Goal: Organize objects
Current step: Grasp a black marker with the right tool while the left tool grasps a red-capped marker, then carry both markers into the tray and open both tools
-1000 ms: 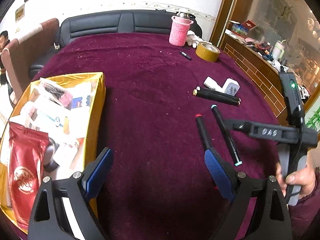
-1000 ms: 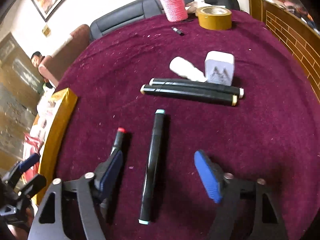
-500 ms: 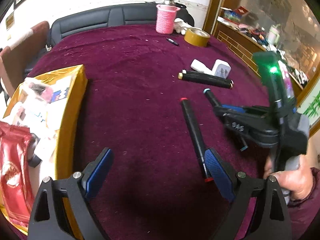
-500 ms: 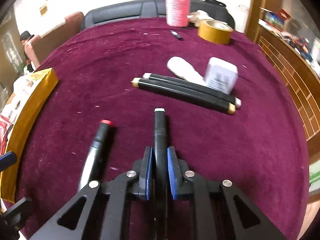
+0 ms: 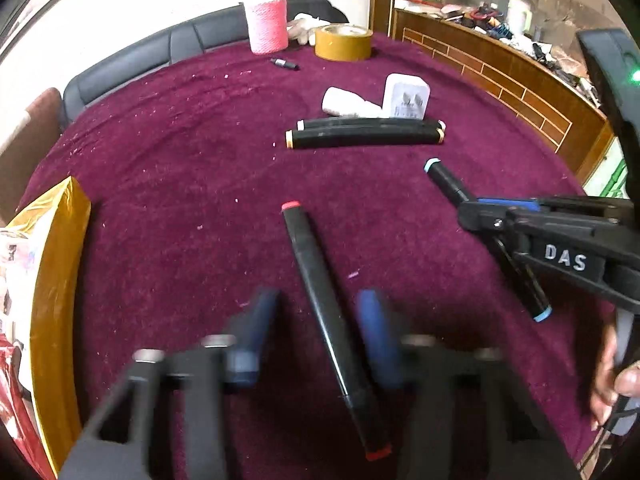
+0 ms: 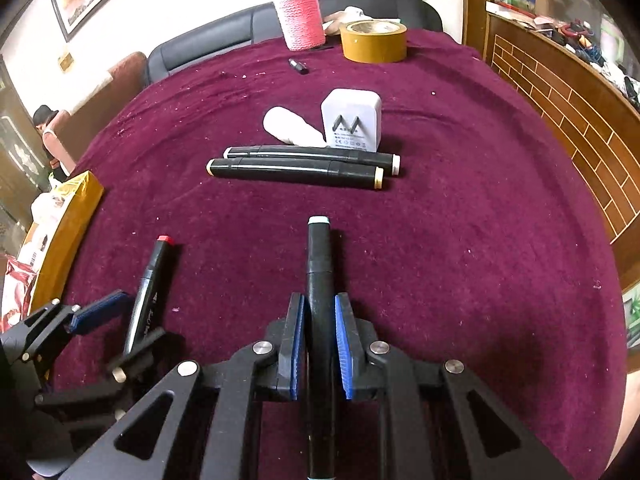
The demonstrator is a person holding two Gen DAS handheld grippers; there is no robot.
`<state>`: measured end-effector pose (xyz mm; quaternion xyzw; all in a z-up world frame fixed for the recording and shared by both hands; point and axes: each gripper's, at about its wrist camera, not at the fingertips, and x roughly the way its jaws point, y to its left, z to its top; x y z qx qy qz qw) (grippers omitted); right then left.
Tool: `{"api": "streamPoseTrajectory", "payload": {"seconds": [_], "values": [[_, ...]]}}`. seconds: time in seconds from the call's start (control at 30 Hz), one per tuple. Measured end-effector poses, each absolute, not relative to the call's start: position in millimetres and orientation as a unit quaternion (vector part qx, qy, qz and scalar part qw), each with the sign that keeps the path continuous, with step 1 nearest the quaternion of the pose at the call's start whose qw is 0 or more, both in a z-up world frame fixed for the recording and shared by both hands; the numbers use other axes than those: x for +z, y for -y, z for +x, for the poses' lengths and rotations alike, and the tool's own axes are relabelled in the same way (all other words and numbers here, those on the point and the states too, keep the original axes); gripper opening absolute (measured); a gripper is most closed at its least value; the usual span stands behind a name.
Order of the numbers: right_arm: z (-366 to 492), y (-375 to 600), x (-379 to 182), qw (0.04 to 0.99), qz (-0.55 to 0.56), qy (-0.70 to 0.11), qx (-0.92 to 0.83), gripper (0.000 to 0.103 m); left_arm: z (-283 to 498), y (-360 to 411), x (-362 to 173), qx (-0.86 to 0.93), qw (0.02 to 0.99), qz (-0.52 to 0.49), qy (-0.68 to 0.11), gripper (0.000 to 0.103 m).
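A black marker with red caps (image 5: pixel 316 276) lies on the maroon cloth. My left gripper (image 5: pixel 318 294) straddles it with its jaws closing; a gap still shows beside the marker, and the blue pads (image 5: pixel 256 320) are blurred. From the right wrist view the left gripper (image 6: pixel 138 316) flanks that red-capped marker (image 6: pixel 148 292). My right gripper (image 6: pixel 319 300) is shut on a black marker with light blue caps (image 6: pixel 319 264), which points away along the fingers. In the left wrist view the right gripper (image 5: pixel 476 210) holds this marker (image 5: pixel 448 182) at the right.
Two more black markers (image 6: pixel 296 168) lie side by side further back, in front of a white charger (image 6: pixel 352 124) and a white tube (image 6: pixel 288 126). A tape roll (image 5: pixel 344 42) and pink-sleeved bottle (image 5: pixel 267 20) stand at the far edge. A gold box (image 5: pixel 60 264) holds packets at left.
My left gripper slid over the red-capped marker and its jaws have narrowed around it. My right gripper closed on the blue-capped marker and keeps hold of it.
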<state>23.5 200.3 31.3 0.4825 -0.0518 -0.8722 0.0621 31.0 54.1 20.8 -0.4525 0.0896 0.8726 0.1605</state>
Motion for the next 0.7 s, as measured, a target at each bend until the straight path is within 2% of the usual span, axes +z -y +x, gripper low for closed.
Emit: {"api": "streamPoseTrajectory", "payload": {"seconds": [0.03, 0.23, 0.57, 0.7], "values": [[22.9, -200.1, 31.1, 0.062, 0.480, 0.052, -0.873, 0.016, 30.1, -51.5, 21.4, 0.871, 0.164, -0.455, -0.084, 0.014], [20.4, -196.0, 28.4, 0.068, 0.459, 0.051, -0.884, 0.016, 33.4, -29.2, 30.1, 0.869, 0.188, -0.458, -0.024, 0.014], [27.2, -201.7, 38.1, 0.161, 0.447, 0.182, -0.861, 0.016, 61.7, 22.0, 75.4, 0.898, 0.177, -0.402, 0.031, 0.014], [28.5, -185.5, 49.5, 0.201, 0.440, 0.210, -0.850, 0.016, 73.6, 57.1, 88.4, 0.905, 0.158, -0.391, 0.059, 0.014]]}}
